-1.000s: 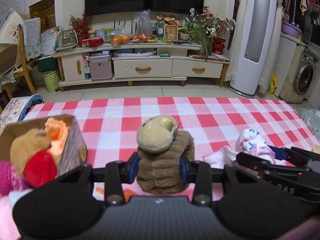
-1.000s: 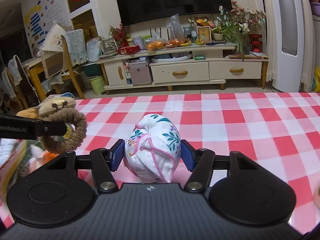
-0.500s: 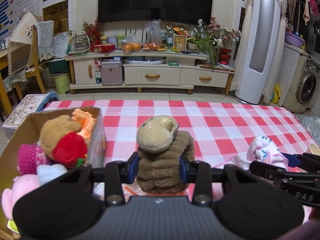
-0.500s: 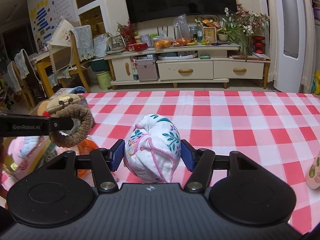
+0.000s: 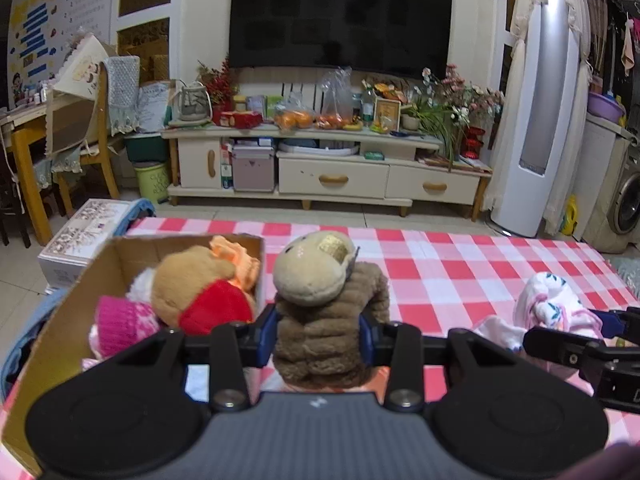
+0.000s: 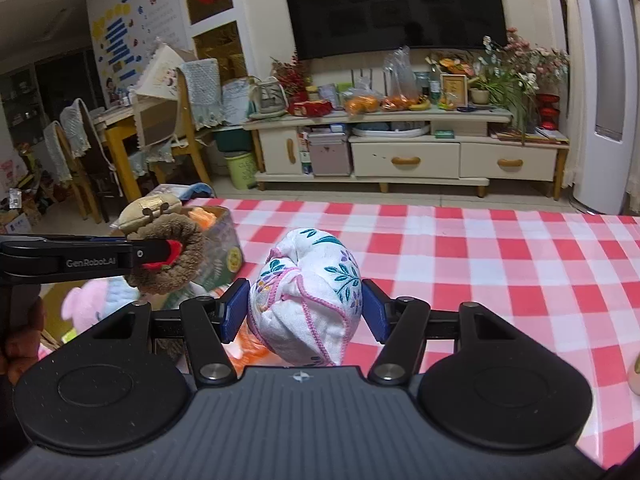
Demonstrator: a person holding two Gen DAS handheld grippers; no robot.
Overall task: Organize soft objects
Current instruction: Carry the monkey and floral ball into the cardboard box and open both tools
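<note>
Plush toy [image 5: 328, 312] and rolled cloth [image 6: 308, 296], one in each of my grippers.
My left gripper [image 5: 318, 338] is clamped on the brown toy just right of the cardboard box [image 5: 72, 316]; my right gripper [image 6: 304, 310] squeezes the floral cloth between its blue pads above the checked tablecloth [image 6: 500, 264].

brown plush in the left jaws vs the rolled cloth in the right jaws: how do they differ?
The brown plush is ribbed tan-brown fur with a beige head; the rolled cloth is smooth white fabric with teal leaf print and pink edging. The plush stands upright, head above the jaws; the cloth is a rounded bundle. The plush sits beside the cardboard box; the cloth is further from it. Both are soft, clamped between blue pads.
</note>
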